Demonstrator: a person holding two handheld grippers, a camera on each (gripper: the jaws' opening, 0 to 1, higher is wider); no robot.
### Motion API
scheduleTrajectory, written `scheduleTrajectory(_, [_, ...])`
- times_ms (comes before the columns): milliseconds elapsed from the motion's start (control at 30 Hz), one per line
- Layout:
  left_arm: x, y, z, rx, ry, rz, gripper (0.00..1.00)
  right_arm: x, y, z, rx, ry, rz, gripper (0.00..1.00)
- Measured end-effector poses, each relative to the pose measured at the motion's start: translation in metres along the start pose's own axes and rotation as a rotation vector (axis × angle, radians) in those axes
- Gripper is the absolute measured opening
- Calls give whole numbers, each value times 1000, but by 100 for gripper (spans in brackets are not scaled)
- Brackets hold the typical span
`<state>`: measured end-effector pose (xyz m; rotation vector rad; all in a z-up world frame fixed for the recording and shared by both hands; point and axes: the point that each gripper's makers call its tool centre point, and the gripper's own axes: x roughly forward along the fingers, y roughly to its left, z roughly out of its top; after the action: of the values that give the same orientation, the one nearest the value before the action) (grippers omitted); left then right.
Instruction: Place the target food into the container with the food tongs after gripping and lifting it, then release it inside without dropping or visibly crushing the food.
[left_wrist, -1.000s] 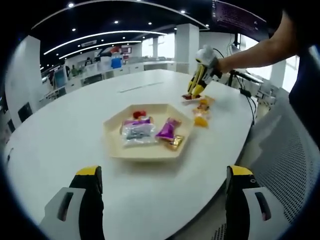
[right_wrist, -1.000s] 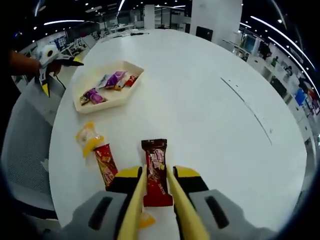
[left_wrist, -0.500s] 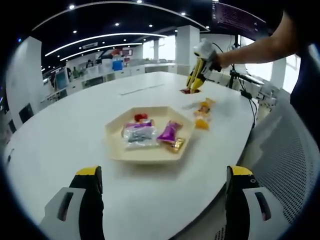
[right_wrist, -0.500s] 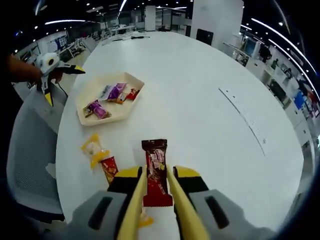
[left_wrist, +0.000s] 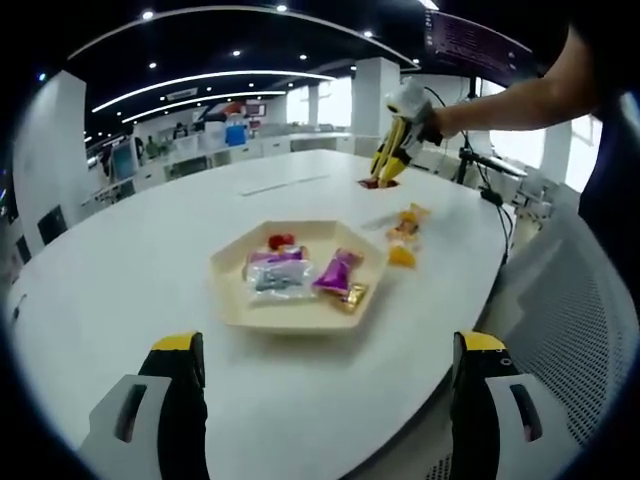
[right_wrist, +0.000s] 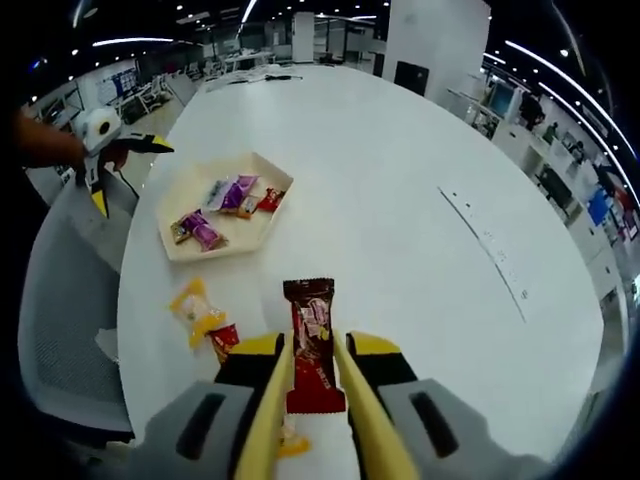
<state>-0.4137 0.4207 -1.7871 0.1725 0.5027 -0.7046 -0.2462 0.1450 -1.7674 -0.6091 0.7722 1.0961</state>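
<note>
My right gripper (right_wrist: 308, 352) is shut on a dark red snack packet (right_wrist: 309, 322), held between its yellow tong blades above the white table (right_wrist: 400, 170). Seen from the left gripper view, that gripper (left_wrist: 396, 148) hangs over the far table edge with the packet (left_wrist: 372, 183) under it. The beige hexagonal tray (left_wrist: 232, 297) holds several wrapped snacks, purple, silver and red. The same tray (right_wrist: 180, 245) lies well ahead and left of the packet in the right gripper view. My left gripper (left_wrist: 328, 400) stands open near the table's front edge, nothing between its jaws.
A yellow packet (right_wrist: 194, 304) and a red packet (right_wrist: 224, 340) lie on the table between tray and right gripper; they show as orange-yellow packets (left_wrist: 404, 232) beside the tray. Grey mesh chairs (left_wrist: 580, 330) stand at the table's edge. A person's arm (left_wrist: 520, 95) holds the right gripper.
The right gripper has risen off the table with the dark red packet still held. The left gripper has stayed put and open.
</note>
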Motion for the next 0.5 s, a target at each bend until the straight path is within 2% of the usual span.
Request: scheduleTrajectory(500, [-1,1,2,-3,-10,5,100,13,23,37,-31,-25,30,23])
